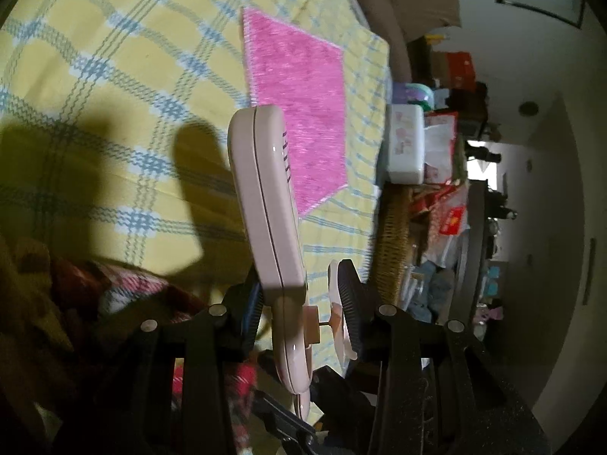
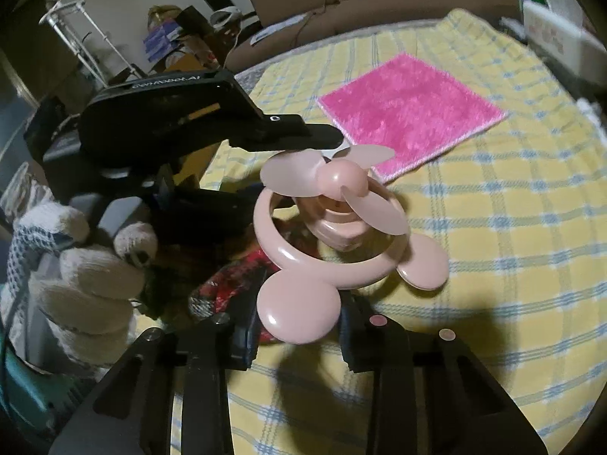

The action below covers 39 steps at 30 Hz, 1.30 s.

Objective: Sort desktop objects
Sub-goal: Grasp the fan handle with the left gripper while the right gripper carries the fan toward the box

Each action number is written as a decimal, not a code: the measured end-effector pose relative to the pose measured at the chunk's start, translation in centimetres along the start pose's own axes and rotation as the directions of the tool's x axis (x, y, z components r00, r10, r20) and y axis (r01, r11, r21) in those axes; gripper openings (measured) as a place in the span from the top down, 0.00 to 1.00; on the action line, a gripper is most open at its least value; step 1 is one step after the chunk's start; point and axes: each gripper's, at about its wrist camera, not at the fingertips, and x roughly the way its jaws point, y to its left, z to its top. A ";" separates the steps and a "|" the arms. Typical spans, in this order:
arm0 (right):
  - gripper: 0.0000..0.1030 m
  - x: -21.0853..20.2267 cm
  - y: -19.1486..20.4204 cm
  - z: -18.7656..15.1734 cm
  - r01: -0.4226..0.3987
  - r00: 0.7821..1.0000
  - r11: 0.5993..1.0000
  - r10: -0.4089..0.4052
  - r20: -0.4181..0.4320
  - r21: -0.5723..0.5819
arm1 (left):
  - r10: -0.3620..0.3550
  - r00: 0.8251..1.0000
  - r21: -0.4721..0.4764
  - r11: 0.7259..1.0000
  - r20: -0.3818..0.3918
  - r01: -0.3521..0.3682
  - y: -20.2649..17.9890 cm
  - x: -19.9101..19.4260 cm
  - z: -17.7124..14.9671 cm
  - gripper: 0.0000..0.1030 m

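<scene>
A pale pink hand-held fan (image 2: pixel 334 220) with a mouse-ear ring and soft blades is held above the yellow checked tablecloth (image 2: pixel 512 227). In the left wrist view its long pink handle (image 1: pixel 265 204) runs forward between my left gripper's (image 1: pixel 299 303) fingers, which are shut on the fan near its head. In the right wrist view my right gripper (image 2: pixel 299 337) stands just below the fan's ear disc (image 2: pixel 297 307), jaws apart and not closed on it. The left gripper's black body (image 2: pixel 170 121) and a gloved hand (image 2: pixel 87 265) show at the left.
A pink fluffy cloth (image 2: pixel 409 110) lies flat on the table beyond the fan; it also shows in the left wrist view (image 1: pixel 299 113). A white box (image 1: pixel 406 144) and a wicker basket (image 1: pixel 394 235) stand at the table's edge. A red plaid item (image 2: pixel 227 284) lies under the fan.
</scene>
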 end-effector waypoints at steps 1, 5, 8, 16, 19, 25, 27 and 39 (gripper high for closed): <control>0.68 -0.2 0.2 0.0 0.009 1.000 1.000 -0.009 0.007 -0.008 | -0.008 1.000 0.009 1.000 0.000 0.008 -0.4 -0.3 -0.1 0.68; 0.69 -1.2 0.8 0.2 0.050 0.998 0.998 -0.049 0.037 -0.035 | -0.020 1.000 0.060 0.998 0.006 0.020 -2.1 -1.4 -0.5 0.73; 0.69 -1.9 1.5 0.5 0.063 0.997 0.996 -0.060 0.054 -0.058 | -0.023 1.000 0.084 0.996 0.008 0.022 -2.9 -2.2 -0.6 0.73; 0.71 -4.0 6.0 2.0 0.131 0.991 0.970 -0.120 0.063 -0.206 | -0.101 0.994 0.125 0.987 0.029 0.097 -5.5 -6.4 -1.5 0.73; 0.71 -5.1 8.2 3.0 0.138 0.990 0.957 -0.123 0.075 -0.255 | -0.142 0.989 0.154 0.979 0.044 0.134 -7.0 -8.8 -1.7 0.73; 0.71 -6.9 13.0 6.0 0.114 0.992 0.940 -0.091 0.086 -0.321 | -0.204 0.974 0.201 0.963 0.098 0.181 -9.0 -15.0 -1.2 0.73; 0.71 -6.9 15.0 7.1 0.092 0.994 0.934 -0.067 0.085 -0.346 | -0.212 0.970 0.208 0.961 0.122 0.184 -9.1 -17.5 -0.5 0.73; 0.71 0.6 24.8 13.1 -0.034 0.999 0.919 0.039 0.005 -0.392 | -0.208 0.947 0.133 0.975 0.246 0.180 -2.7 -28.6 5.5 0.73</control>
